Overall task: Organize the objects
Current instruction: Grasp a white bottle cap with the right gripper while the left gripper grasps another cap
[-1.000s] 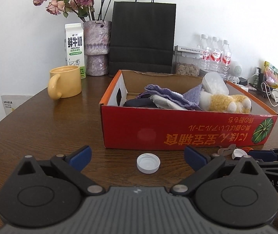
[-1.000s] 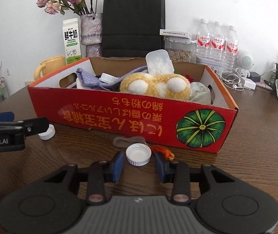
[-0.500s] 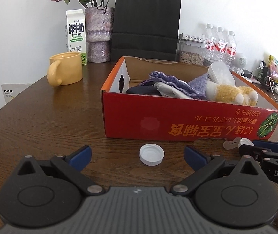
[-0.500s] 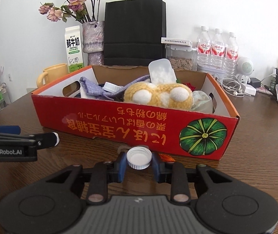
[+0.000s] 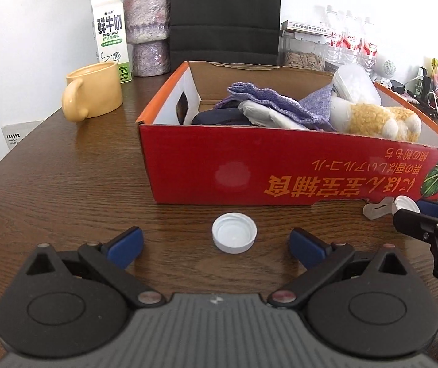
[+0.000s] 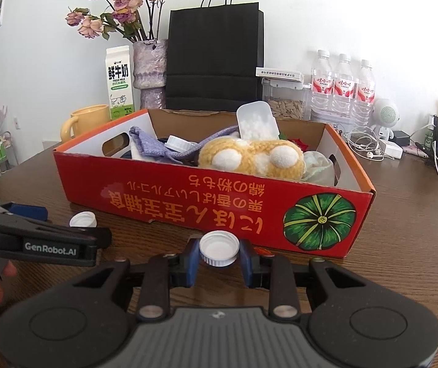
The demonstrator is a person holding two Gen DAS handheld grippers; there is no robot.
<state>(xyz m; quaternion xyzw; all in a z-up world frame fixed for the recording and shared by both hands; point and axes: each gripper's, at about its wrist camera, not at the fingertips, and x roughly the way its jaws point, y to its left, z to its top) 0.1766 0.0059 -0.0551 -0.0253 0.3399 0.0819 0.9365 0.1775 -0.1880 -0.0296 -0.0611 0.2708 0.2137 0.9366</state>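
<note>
Where the right gripper [image 6: 219,253] fills the lower centre of its own view, its blue pads [image 6: 192,259] are pressed against both sides of a white bottle cap [image 6: 219,247], clenched on it and holding it open side up; whatever lies under the cap is hidden, apart from an orange-red scrap just right of it. At the far right edge of the left view this gripper is cut off, so only its dark tips show beside that cap [image 5: 405,205] and a pale, hard-to-identify flat piece [image 5: 377,208].

Low in the left view, the left gripper [image 5: 215,247] stands released, pads [image 5: 125,243] spread wide, with a second white cap [image 5: 234,236] lying open side up on the table between them, touching neither.

Behind both caps sits a red cardboard box [image 5: 280,168] holding purple cloth [image 5: 268,101], a yellow plush toy [image 6: 249,158] and a clear plastic tub [image 6: 257,122]; deeper contents are buried.

Across the dark wooden table [image 5: 65,168], a yellow mug [image 5: 93,95], milk carton [image 5: 111,33], vase of dried roses [image 6: 151,70], black paper bag [image 6: 215,58] and water bottles [image 6: 343,82] line a white wall, with cables [image 6: 369,147] at right.
</note>
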